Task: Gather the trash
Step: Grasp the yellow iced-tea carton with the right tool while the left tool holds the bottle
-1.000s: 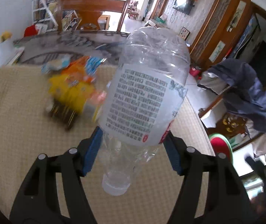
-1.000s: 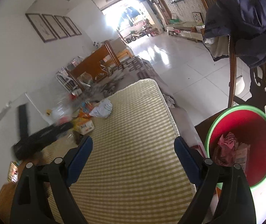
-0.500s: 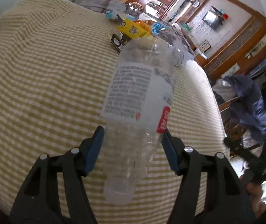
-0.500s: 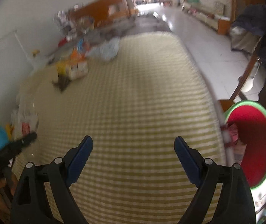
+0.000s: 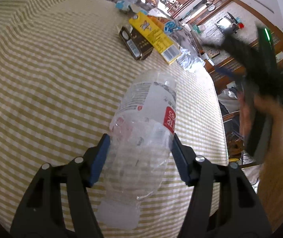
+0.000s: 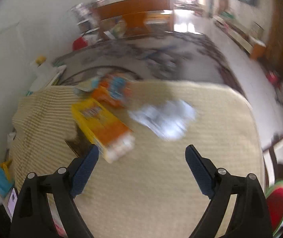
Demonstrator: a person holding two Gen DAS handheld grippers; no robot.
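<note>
— Over the checked mattress [image 5: 42,75], what does the left gripper [image 5: 139,154] hold?
— Clear plastic bottle [image 5: 143,130], clamped between blue pads.
— Right gripper [image 6: 141,168]?
— Jaws just widened, nothing between; yellow carton [image 6: 101,127] and crumpled wrapper [image 6: 165,119] lie just beyond.

The left wrist view looks steeply down along its fingers, close above the yellow-and-cream checked mattress cover [image 5: 48,83], facing the far end where a yellow carton [image 5: 155,39] lies against a dark brown box [image 5: 135,43]. The right wrist view, blurred, also tilts down over the same cover [image 6: 161,178], facing the wooden furniture at the wall. Both views share the cover, the carton [image 6: 101,127] and the crumpled white wrapper [image 6: 165,119].
</note>
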